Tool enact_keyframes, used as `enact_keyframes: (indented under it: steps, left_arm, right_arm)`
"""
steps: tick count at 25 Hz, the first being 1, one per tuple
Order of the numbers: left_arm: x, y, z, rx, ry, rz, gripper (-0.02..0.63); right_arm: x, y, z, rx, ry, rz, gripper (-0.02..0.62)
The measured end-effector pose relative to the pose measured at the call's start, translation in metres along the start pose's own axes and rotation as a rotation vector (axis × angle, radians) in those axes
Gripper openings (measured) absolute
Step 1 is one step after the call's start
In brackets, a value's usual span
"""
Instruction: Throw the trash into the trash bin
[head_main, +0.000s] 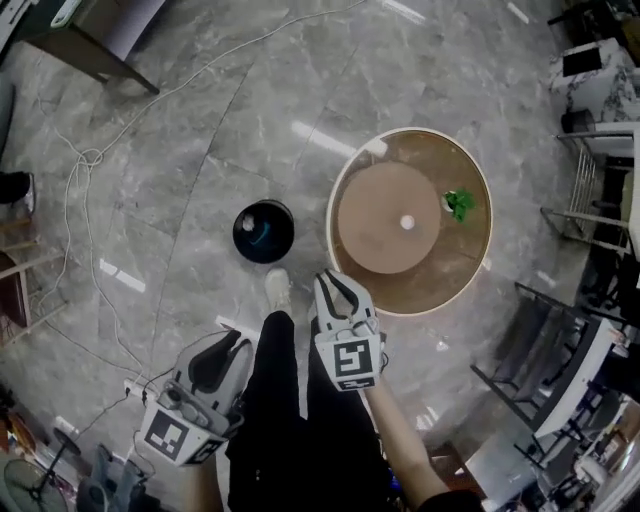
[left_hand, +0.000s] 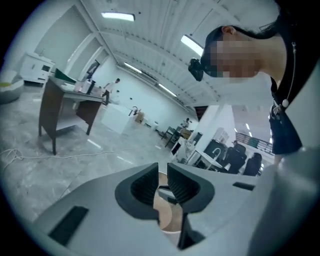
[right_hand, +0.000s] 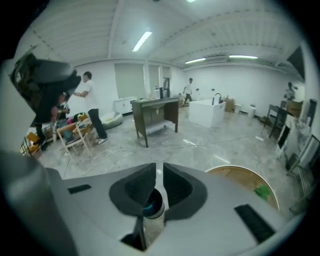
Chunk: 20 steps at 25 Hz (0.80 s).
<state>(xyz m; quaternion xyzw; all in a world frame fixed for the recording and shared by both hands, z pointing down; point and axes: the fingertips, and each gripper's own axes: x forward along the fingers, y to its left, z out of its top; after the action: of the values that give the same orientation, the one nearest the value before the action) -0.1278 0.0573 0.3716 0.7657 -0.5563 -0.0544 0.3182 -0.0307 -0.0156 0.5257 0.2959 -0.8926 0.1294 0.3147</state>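
Left gripper (head_main: 234, 345) and right gripper (head_main: 335, 284) were both empty, jaws a slit apart; green trash (head_main: 460, 204) sat right on the round table (head_main: 480, 270), trash bin (head_main: 264, 231) on the floor left of it, so the probably flimsy scrap could slip out mid-carry.

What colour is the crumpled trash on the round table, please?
The trash is green, clearest in the head view.

Black trash bin (head_main: 263, 231), green trash (head_main: 460, 203), brown table (head_main: 455, 275)
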Motion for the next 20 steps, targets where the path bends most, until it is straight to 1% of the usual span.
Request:
enact_keyframes:
  steps: [2,4,6,8,9,12,15,17,20]
  left_arm:
    - [0.015,-0.020,0.002,0.075,0.067,-0.081,0.058]
    - [0.030,-0.043,0.008,0.137,0.105,-0.140,0.058]
    - [0.041,-0.070,0.016,0.183,0.125,-0.173,0.057]
    - [0.051,-0.102,0.029,0.225,0.121,-0.204,0.057]
    - [0.055,-0.119,0.037,0.250,0.113,-0.218,0.058]
    - [0.064,-0.164,0.064,0.338,0.065,-0.242,0.052]
    - [0.069,-0.195,0.093,0.417,0.000,-0.247,0.044]
    - [0.067,-0.209,0.109,0.447,-0.043,-0.254,0.041]
    - [0.056,-0.225,0.126,0.468,-0.099,-0.271,0.037]
  right_arm:
    - [-0.040,-0.020,0.017,0.091,-0.072,-0.074,0.047]
    - [-0.083,-0.039,0.035,0.163,-0.152,-0.133,0.039]
    - [-0.129,-0.055,0.052,0.215,-0.228,-0.176,0.031]
    - [-0.176,-0.068,0.068,0.260,-0.306,-0.210,0.020]
    - [-0.199,-0.073,0.077,0.282,-0.341,-0.225,0.006]
    - [-0.262,-0.084,0.101,0.328,-0.442,-0.256,0.003]
    - [-0.312,-0.091,0.125,0.324,-0.555,-0.293,0.003]
    - [-0.341,-0.094,0.136,0.306,-0.607,-0.334,0.002]
    - [-0.380,-0.096,0.150,0.281,-0.674,-0.387,0.002]
